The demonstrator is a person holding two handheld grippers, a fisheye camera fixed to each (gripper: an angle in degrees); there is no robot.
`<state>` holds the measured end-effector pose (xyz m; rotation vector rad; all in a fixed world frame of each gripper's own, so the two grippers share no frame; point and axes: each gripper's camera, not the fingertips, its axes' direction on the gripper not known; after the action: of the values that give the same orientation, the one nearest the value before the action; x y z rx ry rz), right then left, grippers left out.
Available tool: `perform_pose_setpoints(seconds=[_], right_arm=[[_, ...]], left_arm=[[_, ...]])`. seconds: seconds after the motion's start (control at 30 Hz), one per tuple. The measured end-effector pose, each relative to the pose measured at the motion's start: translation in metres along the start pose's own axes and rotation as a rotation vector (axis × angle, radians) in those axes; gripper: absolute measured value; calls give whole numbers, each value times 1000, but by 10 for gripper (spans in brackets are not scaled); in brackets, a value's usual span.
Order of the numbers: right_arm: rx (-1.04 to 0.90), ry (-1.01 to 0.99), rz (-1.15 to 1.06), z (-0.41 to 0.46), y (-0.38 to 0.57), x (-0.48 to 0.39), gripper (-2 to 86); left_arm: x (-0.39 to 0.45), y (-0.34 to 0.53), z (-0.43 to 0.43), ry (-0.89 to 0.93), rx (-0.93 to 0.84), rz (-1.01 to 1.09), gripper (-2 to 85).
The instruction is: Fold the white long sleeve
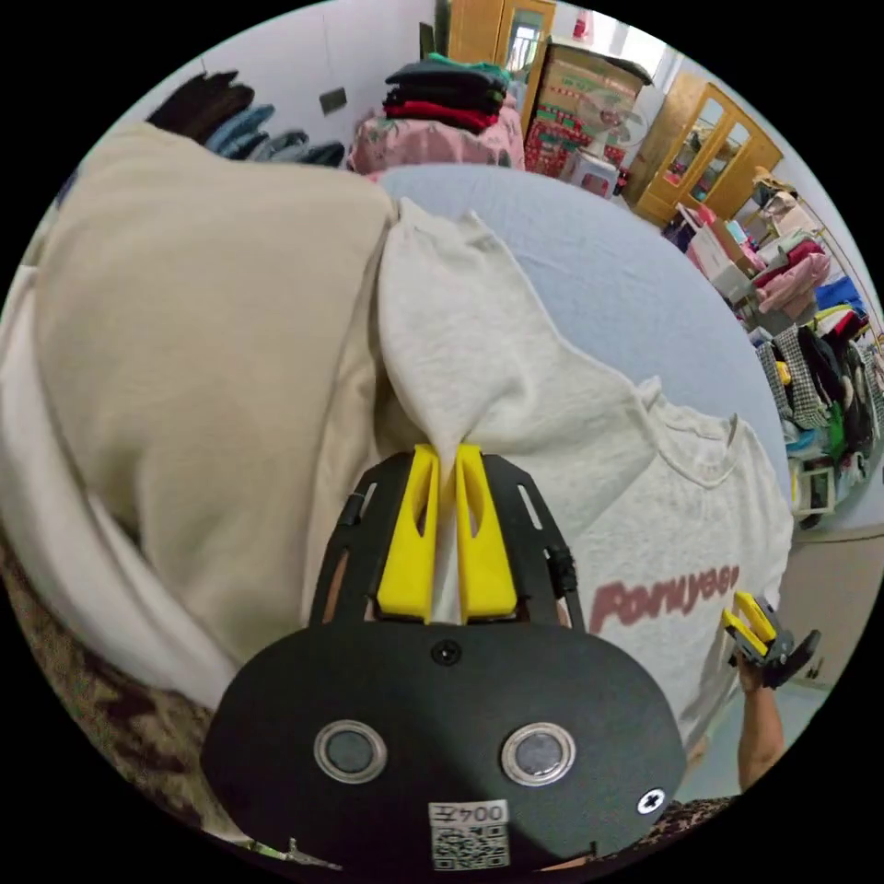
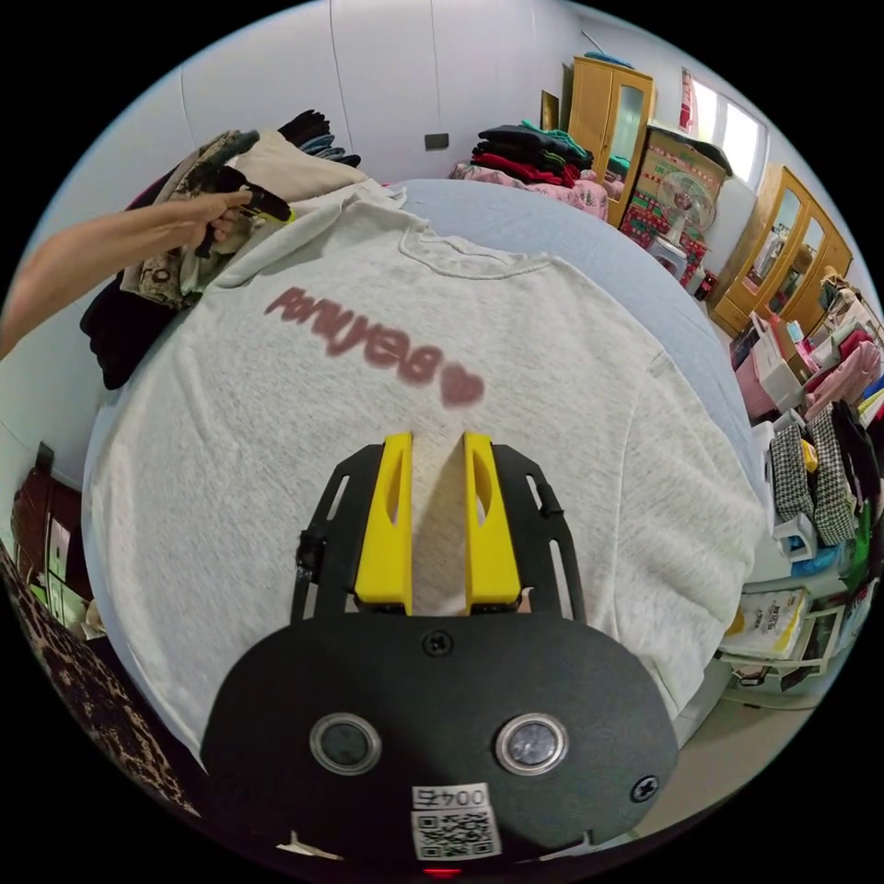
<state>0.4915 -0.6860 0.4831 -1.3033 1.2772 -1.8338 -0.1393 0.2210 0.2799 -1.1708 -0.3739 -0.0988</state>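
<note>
The white long sleeve [image 1: 571, 433] with red lettering lies spread over a blue bed [image 1: 635, 276]. In the left gripper view my left gripper [image 1: 447, 453] is shut on a bunched part of it near the shoulder and lifts it into a peak. My right gripper [image 1: 748, 626], held by a hand, sits at the shirt's lower edge. In the right gripper view the shirt [image 2: 552, 414] lies flat. My right gripper [image 2: 438, 440] has its jaws parted, with shirt fabric between them. A hand holds the left gripper [image 2: 267, 204] at the shirt's far left shoulder.
A beige garment [image 1: 203, 350] lies beside the shirt, part of a clothes pile [image 2: 175, 249]. Folded clothes [image 2: 525, 152] are stacked at the far end of the bed [image 2: 552, 226]. Wooden wardrobes [image 2: 612, 120] and hanging clothes [image 2: 829, 460] line the right side.
</note>
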Motion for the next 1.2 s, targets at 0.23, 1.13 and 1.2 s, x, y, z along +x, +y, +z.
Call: perform_pose_setpoints(seconds=[0.23,1.13,1.2], right_arm=[[0,7,-3,0,3,4,87],[0,32,-23,1,2,19,88],[0,17,-17,0,2,24,88]], left_arm=[[31,112,-102,-343,428,-81,30],[117,116,-252,-499,-28,404,71],[117,110,-285,-412,-17,402,75]])
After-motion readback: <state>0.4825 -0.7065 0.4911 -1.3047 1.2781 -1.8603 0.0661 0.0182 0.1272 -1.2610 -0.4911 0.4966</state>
